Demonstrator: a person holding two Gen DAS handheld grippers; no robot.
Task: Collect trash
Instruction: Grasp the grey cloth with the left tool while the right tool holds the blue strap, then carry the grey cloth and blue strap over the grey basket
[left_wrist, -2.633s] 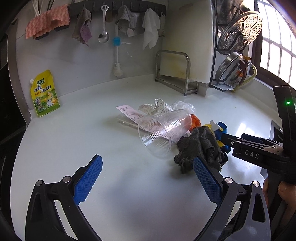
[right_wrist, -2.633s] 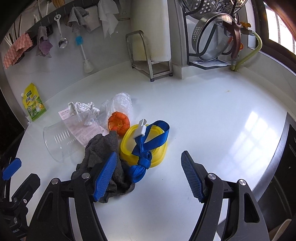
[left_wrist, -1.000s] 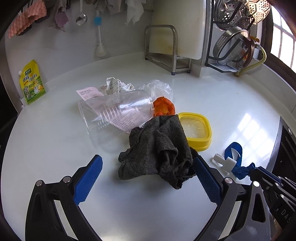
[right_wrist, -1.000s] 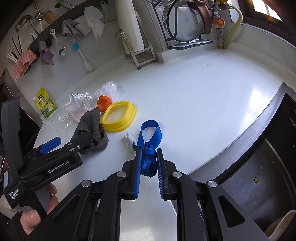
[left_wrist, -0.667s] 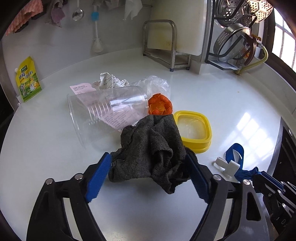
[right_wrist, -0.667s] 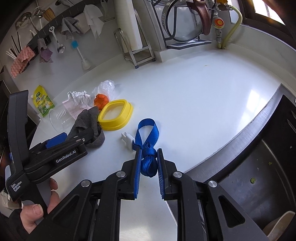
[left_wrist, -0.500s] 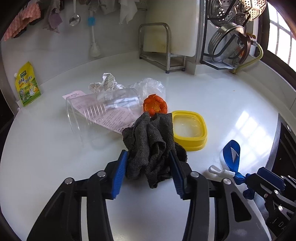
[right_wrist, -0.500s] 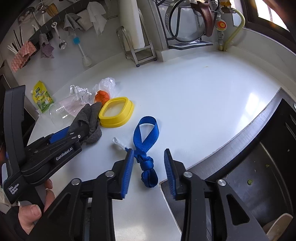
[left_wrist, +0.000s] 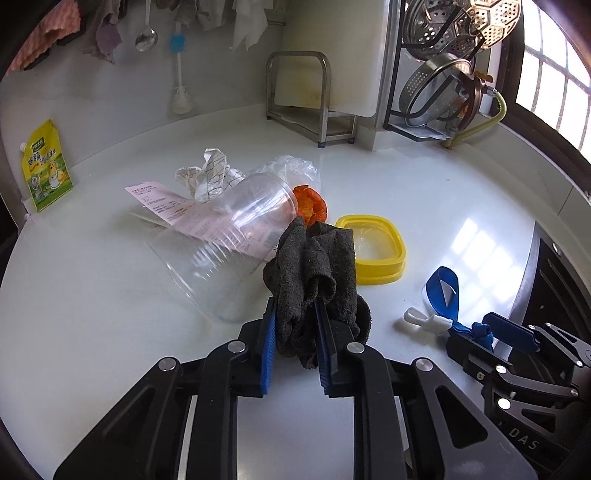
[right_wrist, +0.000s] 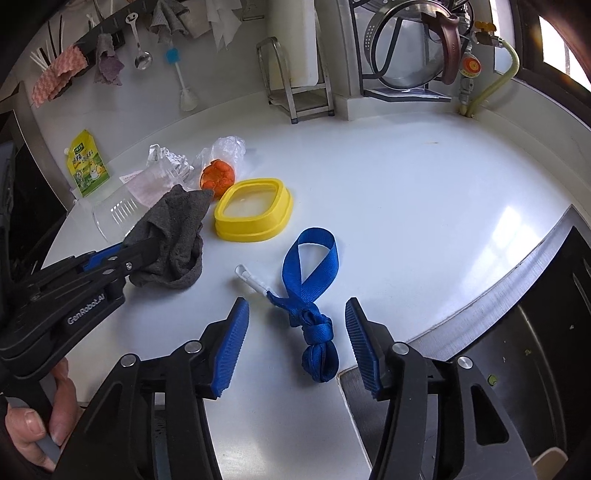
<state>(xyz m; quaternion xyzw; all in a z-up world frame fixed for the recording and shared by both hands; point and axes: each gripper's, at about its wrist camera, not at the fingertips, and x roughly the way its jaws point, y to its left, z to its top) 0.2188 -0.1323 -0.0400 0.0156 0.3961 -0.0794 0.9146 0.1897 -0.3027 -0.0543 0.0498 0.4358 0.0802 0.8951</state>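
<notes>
My left tool (left_wrist: 294, 325) is closing, its blue pads pinching the dark grey rag (left_wrist: 314, 266) bunched between them on the white table (left_wrist: 92, 295). My right tool (right_wrist: 295, 332) is opening, jaws apart around the knotted blue strap (right_wrist: 310, 291), not touching it. Beyond the rag lie a clear plastic cup (left_wrist: 225, 240), a pink receipt (left_wrist: 166, 206), an orange peel (left_wrist: 310, 205) and, right of it, a yellow lid (left_wrist: 376, 247)

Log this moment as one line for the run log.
left gripper: closing on grey rag | right gripper: opening, blue strap on counter
</notes>
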